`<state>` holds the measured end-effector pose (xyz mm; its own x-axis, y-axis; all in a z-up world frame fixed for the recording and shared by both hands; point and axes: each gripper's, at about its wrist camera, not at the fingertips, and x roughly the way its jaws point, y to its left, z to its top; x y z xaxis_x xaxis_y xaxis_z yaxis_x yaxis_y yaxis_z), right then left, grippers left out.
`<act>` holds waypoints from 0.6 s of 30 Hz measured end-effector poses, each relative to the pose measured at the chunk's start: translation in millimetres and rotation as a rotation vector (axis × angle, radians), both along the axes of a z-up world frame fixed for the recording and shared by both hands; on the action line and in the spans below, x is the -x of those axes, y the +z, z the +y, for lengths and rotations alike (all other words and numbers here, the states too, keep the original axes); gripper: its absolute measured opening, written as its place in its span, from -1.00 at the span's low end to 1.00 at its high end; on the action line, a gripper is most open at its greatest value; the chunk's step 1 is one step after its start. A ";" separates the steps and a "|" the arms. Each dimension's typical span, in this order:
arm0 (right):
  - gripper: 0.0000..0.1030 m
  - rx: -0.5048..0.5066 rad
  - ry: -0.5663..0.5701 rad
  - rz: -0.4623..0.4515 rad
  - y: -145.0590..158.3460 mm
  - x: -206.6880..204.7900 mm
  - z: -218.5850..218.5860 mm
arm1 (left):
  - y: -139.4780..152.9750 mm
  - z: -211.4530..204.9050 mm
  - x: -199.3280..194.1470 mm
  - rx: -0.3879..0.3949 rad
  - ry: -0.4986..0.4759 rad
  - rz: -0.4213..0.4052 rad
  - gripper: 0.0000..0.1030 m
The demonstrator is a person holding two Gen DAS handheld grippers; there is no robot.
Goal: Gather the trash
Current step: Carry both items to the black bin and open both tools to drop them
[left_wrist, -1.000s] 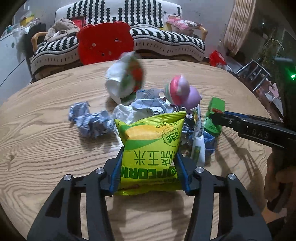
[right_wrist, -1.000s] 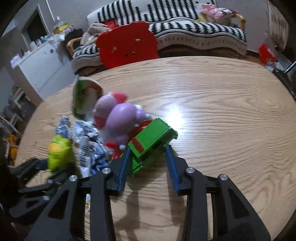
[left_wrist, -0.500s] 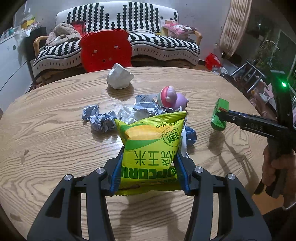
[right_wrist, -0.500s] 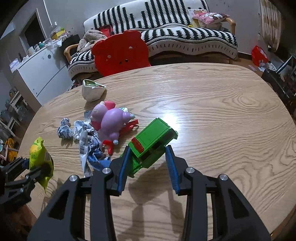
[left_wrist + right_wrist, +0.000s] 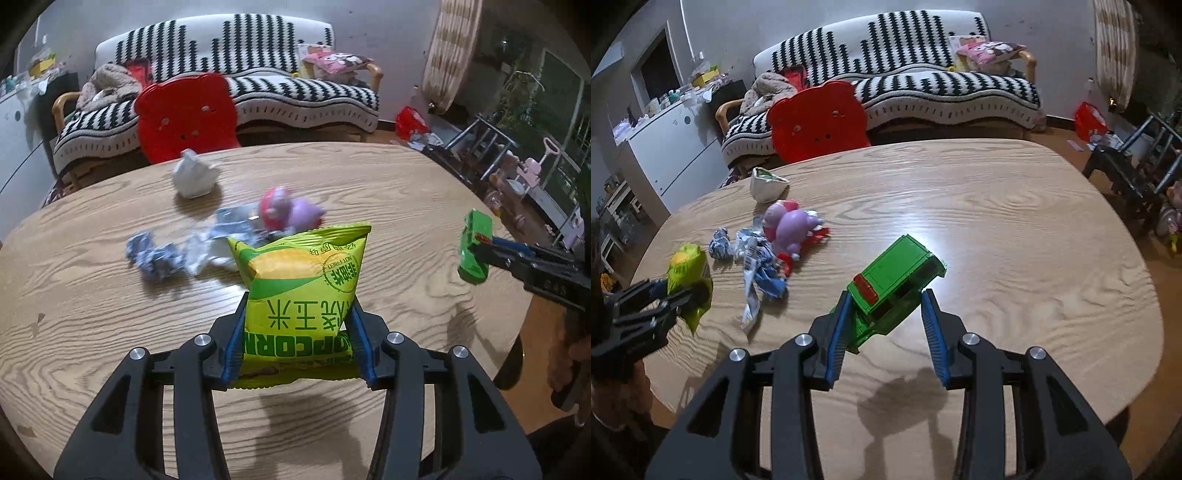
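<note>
My left hand-held gripper [image 5: 297, 341] is clamped on a yellow-green popcorn bag [image 5: 301, 295], held above the wooden surface [image 5: 92, 317]. My right hand-held gripper [image 5: 886, 332] grips a green toy car [image 5: 895, 282], tilted, also off the surface. Farther out lie crumpled wrappers [image 5: 757, 258], a pink and purple toy [image 5: 788, 227] beside them, and a white crumpled cup [image 5: 194, 179] near the far edge.

The yellow-green snack bag [image 5: 301, 295] reads "POPCORN", "NOT FRIED" and Chinese characters.
</note>
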<state>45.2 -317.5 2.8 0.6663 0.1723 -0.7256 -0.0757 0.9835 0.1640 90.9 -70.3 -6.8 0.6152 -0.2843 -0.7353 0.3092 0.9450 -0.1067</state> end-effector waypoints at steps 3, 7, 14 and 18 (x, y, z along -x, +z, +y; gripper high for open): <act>-0.26 0.005 -0.025 -0.012 5.4 19.6 -21.3 | 6.3 -30.8 8.8 0.002 -0.055 -0.023 -0.08; -0.26 0.003 -0.088 -0.025 10.1 51.9 -61.7 | 10.5 -74.5 20.3 0.023 -0.133 -0.026 -0.08; -0.26 -0.020 -0.218 -0.029 4.9 101.4 -138.0 | 7.5 -162.7 43.4 0.072 -0.290 -0.023 -0.08; -0.25 -0.027 -0.306 -0.013 -6.2 131.7 -183.9 | 0.5 -220.9 65.2 0.093 -0.402 -0.027 -0.08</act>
<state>-86.5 -501.5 -3.4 0.6992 -0.0189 -0.7146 0.2215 0.9562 0.1915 25.7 -291.2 -6.4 0.4604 -0.5703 -0.6802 0.6558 0.7350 -0.1724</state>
